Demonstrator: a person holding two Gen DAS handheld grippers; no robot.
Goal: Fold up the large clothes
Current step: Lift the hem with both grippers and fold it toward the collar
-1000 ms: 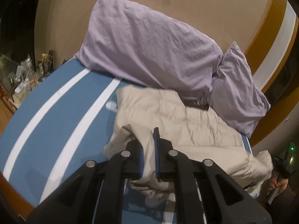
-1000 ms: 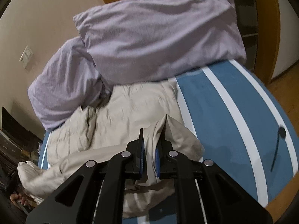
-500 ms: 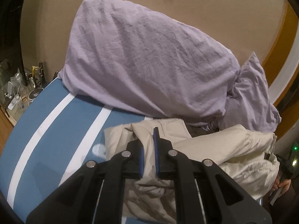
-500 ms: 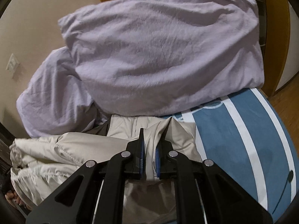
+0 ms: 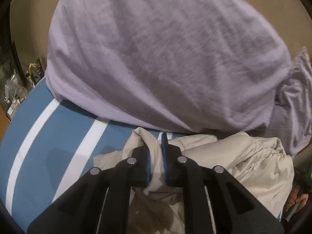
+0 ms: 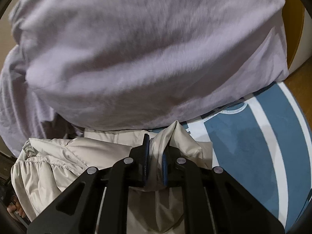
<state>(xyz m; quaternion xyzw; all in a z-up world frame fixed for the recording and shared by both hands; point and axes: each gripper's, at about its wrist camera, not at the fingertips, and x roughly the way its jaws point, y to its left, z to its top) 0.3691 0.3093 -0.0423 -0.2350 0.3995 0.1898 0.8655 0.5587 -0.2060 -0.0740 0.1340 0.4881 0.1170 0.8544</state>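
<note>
A beige padded jacket [image 5: 243, 165] lies bunched on the blue, white-striped bed cover [image 5: 48, 136], right up against a big lilac pillow [image 5: 165, 58]. My left gripper [image 5: 155, 145] pinches a fold of the jacket's left edge; its jaws are starting to open, with cloth still pressed between the pads. In the right wrist view the jacket [image 6: 68, 156] spreads to the left, and my right gripper [image 6: 156, 146] pinches a peaked fold of its right edge. Those jaws are also starting to open, with cloth still between them.
The lilac pillow [image 6: 146, 48] fills the far side just beyond both grippers. A second lilac pillow [image 5: 296, 107] lies beside it. Bottles and clutter [image 5: 13, 89] stand past the bed's left edge. A person's hand [image 5: 298, 198] shows low at the right. The striped cover [image 6: 243, 146] extends right.
Both grippers have carried their jacket folds forward and down to the pillow, doubling the jacket over itself. The pillow now looms much larger in both views.
</note>
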